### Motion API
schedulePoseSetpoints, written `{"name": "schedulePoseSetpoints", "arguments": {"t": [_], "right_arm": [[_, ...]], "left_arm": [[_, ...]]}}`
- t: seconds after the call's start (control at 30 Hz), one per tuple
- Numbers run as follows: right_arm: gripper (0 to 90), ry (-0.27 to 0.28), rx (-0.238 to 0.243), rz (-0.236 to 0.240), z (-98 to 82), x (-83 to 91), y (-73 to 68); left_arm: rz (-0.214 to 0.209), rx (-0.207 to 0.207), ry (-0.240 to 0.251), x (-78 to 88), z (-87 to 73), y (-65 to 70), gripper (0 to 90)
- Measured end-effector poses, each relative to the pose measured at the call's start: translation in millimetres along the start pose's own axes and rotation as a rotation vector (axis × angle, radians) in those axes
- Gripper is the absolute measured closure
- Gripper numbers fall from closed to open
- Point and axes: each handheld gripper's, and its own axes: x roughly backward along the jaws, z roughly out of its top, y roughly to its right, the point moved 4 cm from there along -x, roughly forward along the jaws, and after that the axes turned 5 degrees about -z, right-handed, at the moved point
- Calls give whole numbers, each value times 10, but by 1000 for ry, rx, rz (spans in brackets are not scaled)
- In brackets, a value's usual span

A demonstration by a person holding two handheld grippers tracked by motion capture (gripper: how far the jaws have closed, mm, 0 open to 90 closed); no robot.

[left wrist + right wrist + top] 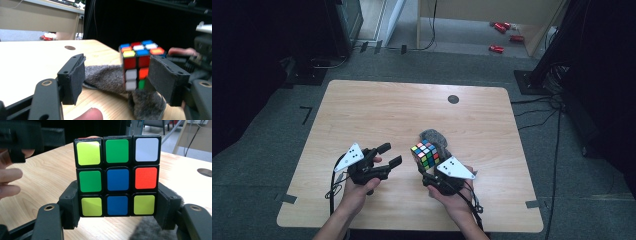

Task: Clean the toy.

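The right gripper pinches a scrambled puzzle cube by its lowest layer, one black jaw pressed flat to each side. In the right gripper view the cube stands upright between those jaws, showing a face of yellow-green, green, white, blue and orange-red stickers. From above, the cube is held just over the wooden table, and a piece of grey furry cloth lies on the table directly behind the cube, on its far side.

The left gripper sits to the left of the cube, apart from it, with its jaws spread and nothing between the pads. In the left gripper view the gripper points toward the cube; the right-hand pad stands in front of the cube's lower corner without pressing on it, and the grey cloth spreads under and behind the cube.

Both hands come in from the near edge of the table, the left hand well to the left of the cube and the right hand just in front of it. A small dark round hole marks the tabletop well beyond the cube
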Motion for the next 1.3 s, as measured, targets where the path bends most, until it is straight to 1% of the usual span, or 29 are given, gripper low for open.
{"name": "schedulePoseSetpoints", "arguments": {"t": [0.07, 0.1, 0.13, 0.17, 0.2, 0.23, 0.27, 0.33, 0.37, 0.4, 0.5, 0.53, 0.6, 0.67, 0.83, 0.9, 1.03, 1.07, 1.13, 1.2, 1.3], "right_arm": [[346, 4, -6, -7, 15, 22, 57], [346, 7, -24, -12, 34, 48, 118], [346, 7, -31, -12, 44, 59, 145], [346, 7, -31, -12, 44, 59, 145], [346, 8, -41, -14, 64, 77, 186], [346, 8, -41, -14, 64, 77, 186], [346, 11, -49, -10, 78, 91, 204], [346, 9, -49, -2, 85, 99, 202], [345, 7, -48, 4, 87, 99, 194], [345, 7, -48, 4, 87, 99, 194], [346, 2, -35, 17, 92, 98, 159], [346, 1, -30, 27, 97, 100, 126], [345, 1, -26, 30, 98, 100, 117], [345, 0, -20, 37, 100, 100, 92], [345, -8, -14, 62, 97, 92, 37], [346, -8, -12, 64, 96, 91, 30], [345, -13, -8, 77, 92, 96, -8], [345, -15, -7, 82, 92, 95, -21], [345, -18, -2, 89, 91, 97, -39], [345, -22, 2, 94, 95, 98, -59], [345, -26, 2, 102, 97, 93, -64]], "left_arm": [[9, -34, -36, -33, -49, -15, 322], [7, -49, -67, -63, -93, -17, 318], [7, -49, -67, -63, -93, -17, 309], [10, -61, -92, -79, -120, -16, 309], [12, -66, -118, -92, -145, -12, 297], [6, -69, -142, -103, -166, -8, 297], [-1, -82, -176, -124, -202, 9, 265], [-17, -99, -195, -143, -229, 33, 236], [-17, -99, -195, -143, -229, 33, 211], [-19, -106, -201, -152, -241, 45, 211], [-23, -141, -211, -170, -267, 85, 164], [-18, -156, -216, -175, -276, 99, 122], [-14, -174, -222, -186, -289, 114, 122], [-16, -183, -231, -192, -302, 120, 116], [-12, -178, -241, -207, -323, 117, 115], [-22, -174, -240, -209, -332, 122, 115], [-35, -171, -259, -229, -368, 144, 124], [-37, -178, -264, -235, -377, 151, 143], [-39, -189, -269, -240, -391, 165, 143], [-24, -191, -271, -245, -396, 175, 138], [-29, -199, -268, -238, -394, 181, 137]]}}
